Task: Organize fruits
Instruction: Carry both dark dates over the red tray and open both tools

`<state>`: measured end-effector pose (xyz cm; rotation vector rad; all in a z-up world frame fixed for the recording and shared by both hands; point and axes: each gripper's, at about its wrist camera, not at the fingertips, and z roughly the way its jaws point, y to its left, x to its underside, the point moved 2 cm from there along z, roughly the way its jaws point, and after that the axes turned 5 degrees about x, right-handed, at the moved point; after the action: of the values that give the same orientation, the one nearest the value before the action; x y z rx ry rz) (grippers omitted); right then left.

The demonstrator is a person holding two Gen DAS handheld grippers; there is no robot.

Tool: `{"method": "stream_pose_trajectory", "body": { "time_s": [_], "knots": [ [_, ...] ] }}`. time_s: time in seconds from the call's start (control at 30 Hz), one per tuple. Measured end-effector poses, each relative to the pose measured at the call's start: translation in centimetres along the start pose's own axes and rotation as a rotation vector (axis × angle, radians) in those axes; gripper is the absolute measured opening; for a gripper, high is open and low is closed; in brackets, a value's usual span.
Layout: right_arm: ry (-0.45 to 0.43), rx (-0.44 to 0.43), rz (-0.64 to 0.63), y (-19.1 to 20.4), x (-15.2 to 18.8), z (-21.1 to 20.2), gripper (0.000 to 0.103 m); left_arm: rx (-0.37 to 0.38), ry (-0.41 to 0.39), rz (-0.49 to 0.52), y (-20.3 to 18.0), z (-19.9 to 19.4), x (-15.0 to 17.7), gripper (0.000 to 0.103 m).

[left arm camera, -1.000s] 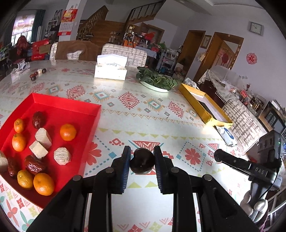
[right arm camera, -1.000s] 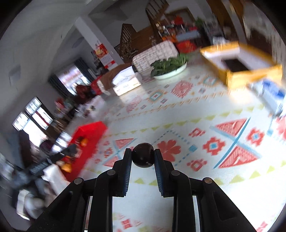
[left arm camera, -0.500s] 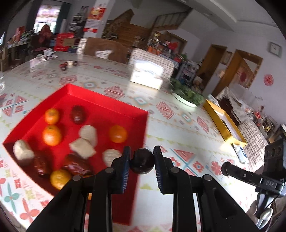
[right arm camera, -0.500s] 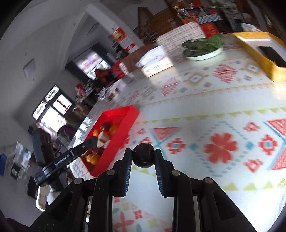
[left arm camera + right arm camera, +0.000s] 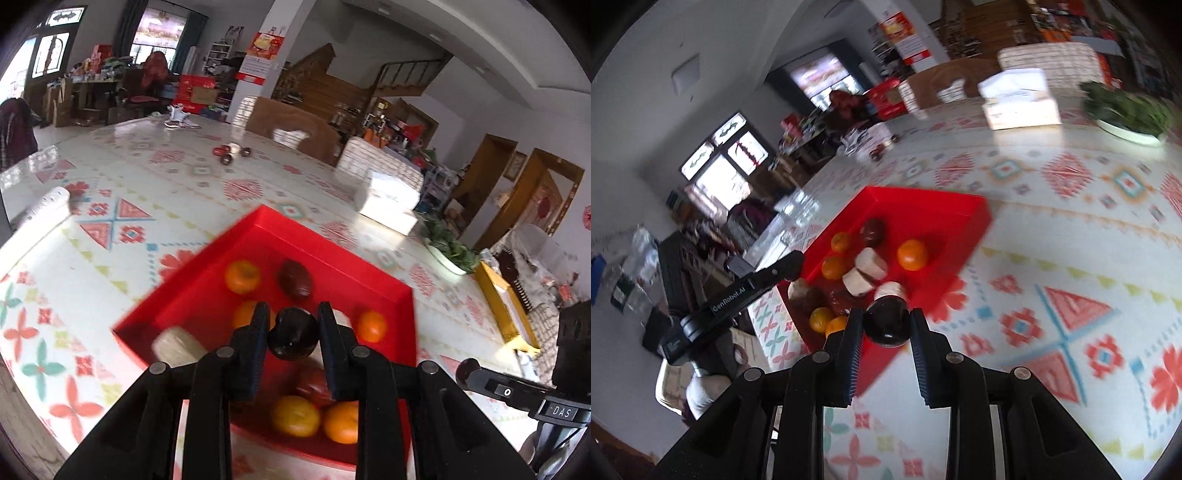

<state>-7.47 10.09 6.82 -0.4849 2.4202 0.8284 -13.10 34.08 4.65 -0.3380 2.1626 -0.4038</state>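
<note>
Both wrist cams look down, sharing red tray (image 5: 332, 254) (image 5: 975, 218).

We see daylight entering through the windows (image 5: 55, 55), blown out to white in both views, and it glares off the glossy tabletop (image 5: 122, 147). Both pictures are smeared by motion blur: the red tray (image 5: 960, 221) and tablecloth pattern run soft, while the black fingers (image 5: 255, 343) stay sharp. Fisheye distortion bends walls and doorways, and dark vignetting fills the corners.

Red tray (image 5: 334, 260) near edge hidden behind left gripper (image 5: 293, 334); tabletop pattern (image 5: 1071, 321) motion-blurred.
</note>
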Motion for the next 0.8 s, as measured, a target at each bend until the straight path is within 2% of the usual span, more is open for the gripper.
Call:
{"method": "stream_pose_trajectory", "body": {
  "time_s": [0.27, 0.5, 0.6, 0.8],
  "knots": [
    [0.053, 0.037, -0.040, 1.4, -3.3, 5.1, 0.029, -0.001, 0.041, 0.053, 0.3, 2.7, -1.5, 0.024],
    [0.075, 0.060, -0.030, 0.7, -6.9, 8.1, 0.029, -0.027, 0.090, 0.113, -0.7, 5.8, -1.9, 0.024],
    [0.099, 0.037, -0.008, 0.3, -7.3, 9.2, 0.029, -0.031, 0.106, 0.123, -0.7, 6.5, -1.8, 0.024],
    [0.130, -0.014, -0.003, 0.6, -5.9, 8.8, 0.029, -0.067, 0.117, 0.140, -0.1, 6.5, -1.1, 0.024]
  ]
}}
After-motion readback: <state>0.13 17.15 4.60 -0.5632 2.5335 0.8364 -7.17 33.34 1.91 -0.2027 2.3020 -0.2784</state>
